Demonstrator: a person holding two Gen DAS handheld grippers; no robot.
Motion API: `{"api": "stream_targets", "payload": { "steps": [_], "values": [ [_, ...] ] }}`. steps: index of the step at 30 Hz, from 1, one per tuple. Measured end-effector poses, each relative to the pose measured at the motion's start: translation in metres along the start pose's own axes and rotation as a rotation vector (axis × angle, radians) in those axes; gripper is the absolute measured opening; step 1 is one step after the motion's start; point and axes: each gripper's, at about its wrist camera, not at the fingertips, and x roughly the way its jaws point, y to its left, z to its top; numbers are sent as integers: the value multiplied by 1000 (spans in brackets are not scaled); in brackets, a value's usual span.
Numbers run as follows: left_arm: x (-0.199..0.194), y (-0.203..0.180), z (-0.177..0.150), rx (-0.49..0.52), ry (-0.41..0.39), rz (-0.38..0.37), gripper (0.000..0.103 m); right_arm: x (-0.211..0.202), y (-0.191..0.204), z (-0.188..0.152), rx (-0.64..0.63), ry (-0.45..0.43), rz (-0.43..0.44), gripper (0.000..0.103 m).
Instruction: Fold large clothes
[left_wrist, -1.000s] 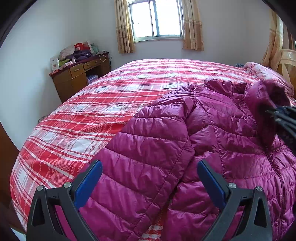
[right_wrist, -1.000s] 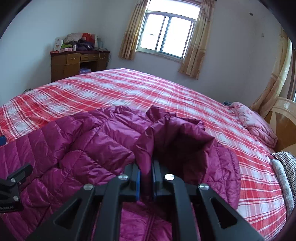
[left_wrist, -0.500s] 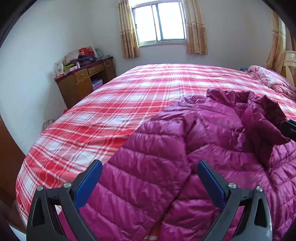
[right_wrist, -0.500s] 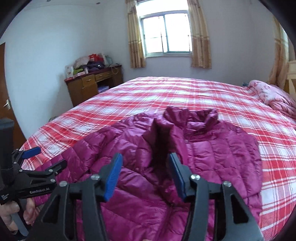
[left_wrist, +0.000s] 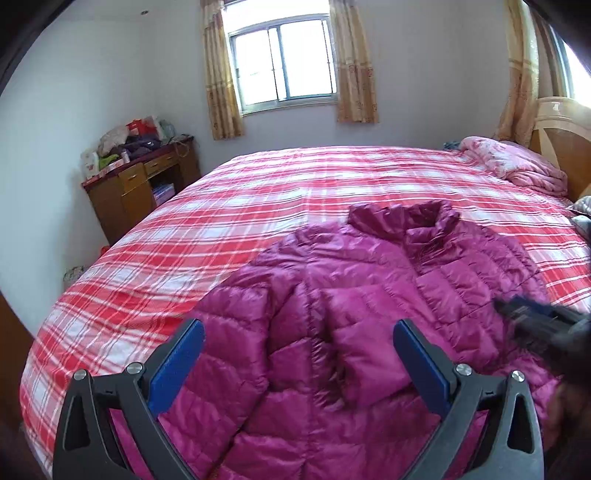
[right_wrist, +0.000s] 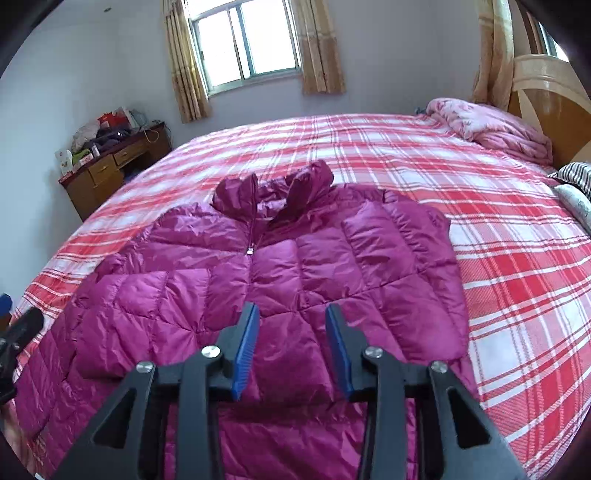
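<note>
So the magenta down jacket (right_wrist: 280, 295) is spread front-up on the plaid bed (right_wrist: 517, 295), near its foot-side edge, collar pointing toward the far edge under the window. Makes sense to me: you want it flat and squared before any fold. Both claws hang over its hem end holding nothing. The left claw (left_wrist: 295, 354) is spread wide, and the right claw (right_wrist: 291, 339) has a narrower gap, its jaws having just been closing a bit with only air between them. The right view shows the zipper pull (right_wrist: 250, 251) and the tidy right shoulder. The left view instead shows the bunched sleeve (left_wrist: 236, 332) by the bed's left edge, probably the next thing to fold in.
</note>
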Motion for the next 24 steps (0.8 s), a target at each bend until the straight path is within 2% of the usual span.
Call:
{"api": "stream_targets", "payload": {
  "steps": [2,3,6,7,9,12,16,18,21,24],
  "values": [
    [18,-14,3,20,27,17,102,22,12,-12,-43,88,9,41],
    [28,-21,3,41,27,45,102,26,12,-17,-64,92,-5,41],
    [70,-39,-7,155,52,227,102,6,2,-17,-22,56,36,41],
    [84,-39,-13,180,78,256,102,-6,-7,-12,7,15,46,41],
    [105,-36,-21,193,120,272,102,-25,-22,2,24,-59,13,41],
    [112,-26,-25,136,149,241,102,-27,-50,25,57,-94,-56,41],
    [110,-25,-23,109,151,227,102,17,-88,35,85,0,-121,41],
    [98,-19,-15,48,121,188,102,40,-100,29,96,74,-134,41],
    [76,-20,2,14,46,150,102,39,-111,23,115,54,-109,40],
    [70,-38,13,40,21,95,102,37,-111,25,95,63,-125,40]
  ]
}}
